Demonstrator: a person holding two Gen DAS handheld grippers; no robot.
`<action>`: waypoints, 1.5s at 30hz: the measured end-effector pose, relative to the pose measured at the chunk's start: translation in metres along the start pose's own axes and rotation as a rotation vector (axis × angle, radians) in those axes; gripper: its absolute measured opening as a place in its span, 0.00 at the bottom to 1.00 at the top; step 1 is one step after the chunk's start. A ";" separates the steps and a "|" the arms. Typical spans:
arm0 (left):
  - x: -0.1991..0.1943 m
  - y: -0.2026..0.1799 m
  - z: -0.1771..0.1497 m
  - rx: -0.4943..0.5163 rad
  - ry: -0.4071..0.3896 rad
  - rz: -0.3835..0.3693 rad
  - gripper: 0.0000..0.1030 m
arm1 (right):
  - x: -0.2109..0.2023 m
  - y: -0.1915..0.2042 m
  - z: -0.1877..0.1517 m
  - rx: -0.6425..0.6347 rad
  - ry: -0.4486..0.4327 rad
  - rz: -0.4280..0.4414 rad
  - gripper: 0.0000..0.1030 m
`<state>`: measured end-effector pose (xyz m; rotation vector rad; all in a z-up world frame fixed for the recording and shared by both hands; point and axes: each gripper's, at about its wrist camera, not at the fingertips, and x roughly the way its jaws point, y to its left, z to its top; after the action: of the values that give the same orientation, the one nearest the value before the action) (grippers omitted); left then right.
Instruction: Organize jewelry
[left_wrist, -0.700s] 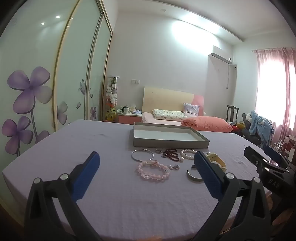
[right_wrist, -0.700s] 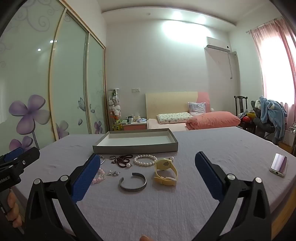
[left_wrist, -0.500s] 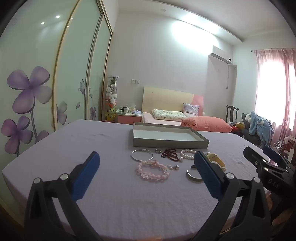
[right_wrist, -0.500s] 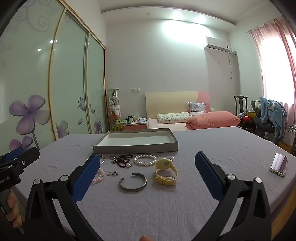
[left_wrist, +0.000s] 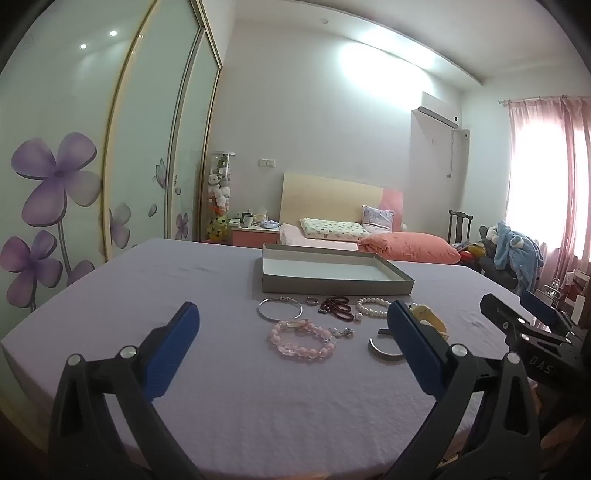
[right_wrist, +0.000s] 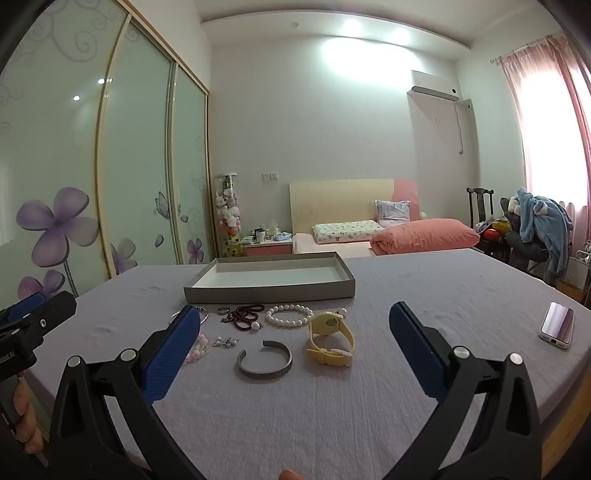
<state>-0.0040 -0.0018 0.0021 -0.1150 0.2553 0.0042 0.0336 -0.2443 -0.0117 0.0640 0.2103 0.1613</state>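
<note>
A lilac bedspread (right_wrist: 332, 406) carries a grey tray (right_wrist: 271, 290). Jewelry lies just before the tray: pearl bracelet (right_wrist: 289, 315), yellow watch (right_wrist: 331, 338). Left gripper (left_wrist: 291, 347) and right gripper (right_wrist: 295, 350), both spread wide and empty, sit nearer than the jewelry.

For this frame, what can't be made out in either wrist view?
- Pink bead bracelet: right wrist view, mostly hidden behind the right gripper's finger.
- Yellow watch: left wrist view, largely covered by the left gripper's finger.
- Small ring and charm: too small for detail in either view.
- Tray floor: near part hidden by its front wall.
- Phone: outside the left view.
</note>
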 end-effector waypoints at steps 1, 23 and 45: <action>0.000 0.000 0.000 0.000 0.000 0.000 0.96 | 0.000 0.000 0.000 0.000 0.000 0.000 0.98; -0.001 -0.001 -0.002 0.003 0.002 -0.005 0.96 | 0.001 -0.010 -0.009 0.012 0.007 -0.002 0.98; 0.000 -0.001 -0.002 0.003 0.003 -0.005 0.96 | 0.001 -0.010 -0.010 0.013 0.012 -0.002 0.98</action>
<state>-0.0048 -0.0032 -0.0001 -0.1129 0.2576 -0.0008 0.0336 -0.2538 -0.0220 0.0755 0.2228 0.1584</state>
